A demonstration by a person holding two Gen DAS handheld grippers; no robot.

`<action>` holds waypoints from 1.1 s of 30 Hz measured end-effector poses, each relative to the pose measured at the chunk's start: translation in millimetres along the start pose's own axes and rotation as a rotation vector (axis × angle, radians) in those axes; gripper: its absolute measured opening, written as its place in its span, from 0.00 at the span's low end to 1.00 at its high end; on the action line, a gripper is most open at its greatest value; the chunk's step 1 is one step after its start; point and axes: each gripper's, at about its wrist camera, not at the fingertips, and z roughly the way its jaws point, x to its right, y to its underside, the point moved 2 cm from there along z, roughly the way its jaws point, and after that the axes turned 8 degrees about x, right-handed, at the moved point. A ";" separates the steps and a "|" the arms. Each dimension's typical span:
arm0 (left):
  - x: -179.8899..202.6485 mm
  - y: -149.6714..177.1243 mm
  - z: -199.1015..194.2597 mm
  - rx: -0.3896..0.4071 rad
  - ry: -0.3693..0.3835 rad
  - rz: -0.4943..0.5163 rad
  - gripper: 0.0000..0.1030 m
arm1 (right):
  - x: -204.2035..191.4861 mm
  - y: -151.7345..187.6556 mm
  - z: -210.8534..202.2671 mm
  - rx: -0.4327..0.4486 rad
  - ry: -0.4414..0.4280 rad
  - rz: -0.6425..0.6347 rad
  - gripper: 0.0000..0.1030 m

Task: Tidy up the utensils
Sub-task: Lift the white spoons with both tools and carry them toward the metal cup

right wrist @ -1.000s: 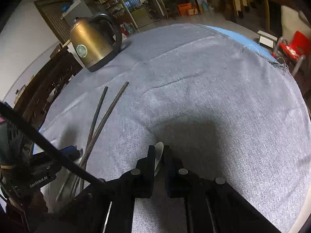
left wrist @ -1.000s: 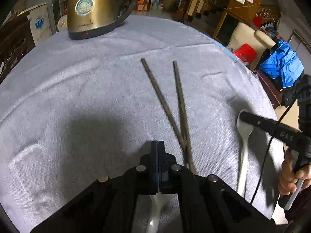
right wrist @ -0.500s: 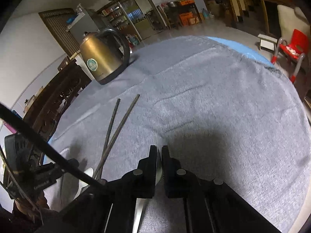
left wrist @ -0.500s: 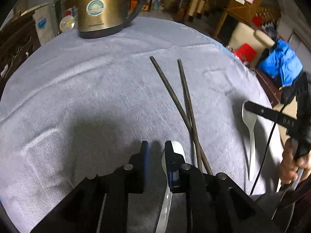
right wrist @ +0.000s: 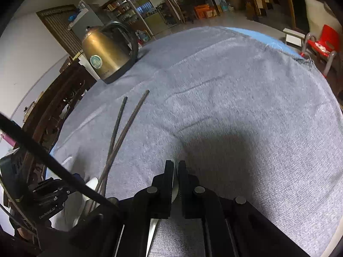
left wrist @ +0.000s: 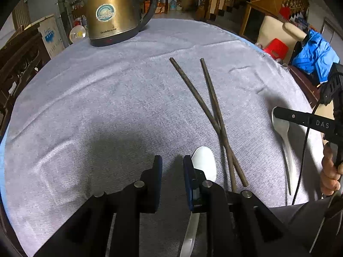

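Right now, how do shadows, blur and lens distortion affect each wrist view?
Left wrist view: sharp, fisheye bends the grey cloth, soft shadow ahead of the left gripper. Right wrist view: slightly smeared cloth texture, a darker shadow ahead of the right gripper, black vignette corners.

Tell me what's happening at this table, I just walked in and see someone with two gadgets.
A person is sorting utensils on a grey cloth with a handheld gripper in each hand. The left gripper has just been opening, with nothing between its jaws; one white spoon lies just beside its right finger, next to two crossed dark chopsticks. The right gripper is shut on a second white spoon. A brass kettle stands at the far edge.
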 end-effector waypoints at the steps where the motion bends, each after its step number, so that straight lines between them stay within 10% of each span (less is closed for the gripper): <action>1: -1.1 0.2 1.5 -0.002 -0.007 0.004 0.19 | 0.1 0.7 1.0 -0.004 0.003 0.000 0.05; 16: -19.9 -5.6 13.7 0.014 -0.069 -0.028 0.23 | -0.5 2.0 5.1 -0.010 0.000 -0.014 0.05; 19: -18.9 -4.2 6.6 0.016 0.025 -0.041 0.25 | 0.4 0.8 6.0 -0.009 -0.008 -0.013 0.05; 22: -7.8 -3.1 -1.1 0.020 0.087 0.038 0.55 | 2.0 0.6 6.3 -0.007 -0.020 -0.009 0.05; 33: 9.5 -6.6 15.8 -0.074 0.113 0.228 0.58 | 0.8 0.2 6.5 -0.005 -0.023 -0.024 0.05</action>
